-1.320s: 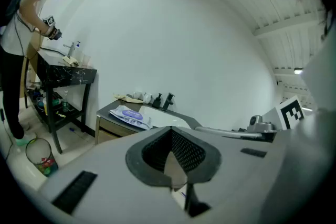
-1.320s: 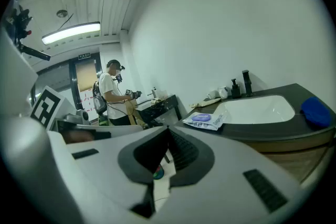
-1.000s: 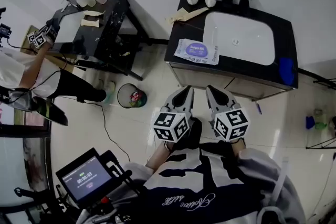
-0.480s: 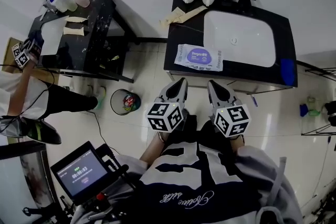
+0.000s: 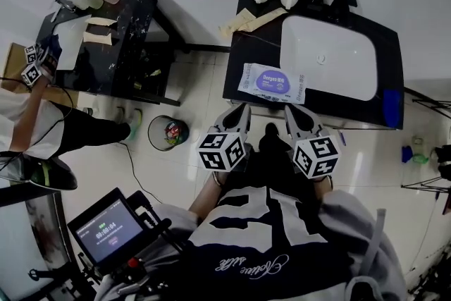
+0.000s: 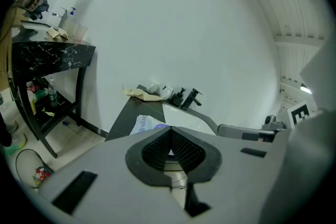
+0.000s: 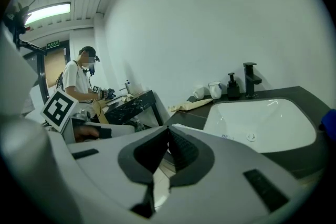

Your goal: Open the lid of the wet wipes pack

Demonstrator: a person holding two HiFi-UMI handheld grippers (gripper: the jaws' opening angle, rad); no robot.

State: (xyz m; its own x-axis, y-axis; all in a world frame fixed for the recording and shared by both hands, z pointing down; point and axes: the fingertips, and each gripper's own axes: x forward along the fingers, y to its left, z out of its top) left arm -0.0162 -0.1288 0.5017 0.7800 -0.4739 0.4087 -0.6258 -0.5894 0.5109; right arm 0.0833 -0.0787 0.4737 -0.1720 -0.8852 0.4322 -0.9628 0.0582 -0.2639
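Dark counter (image 5: 243, 56) with a white basin (image 5: 331, 53) sits high in the head view. The wet wipes pack (image 5: 272, 82) lies flat near its front left corner, apart from the left gripper (image 5: 242, 111) and right gripper (image 5: 292, 113) held before the front edge. Left gripper view: jaws pressed together, empty, pack beyond them. Right gripper view: jaws together, empty, facing the basin.
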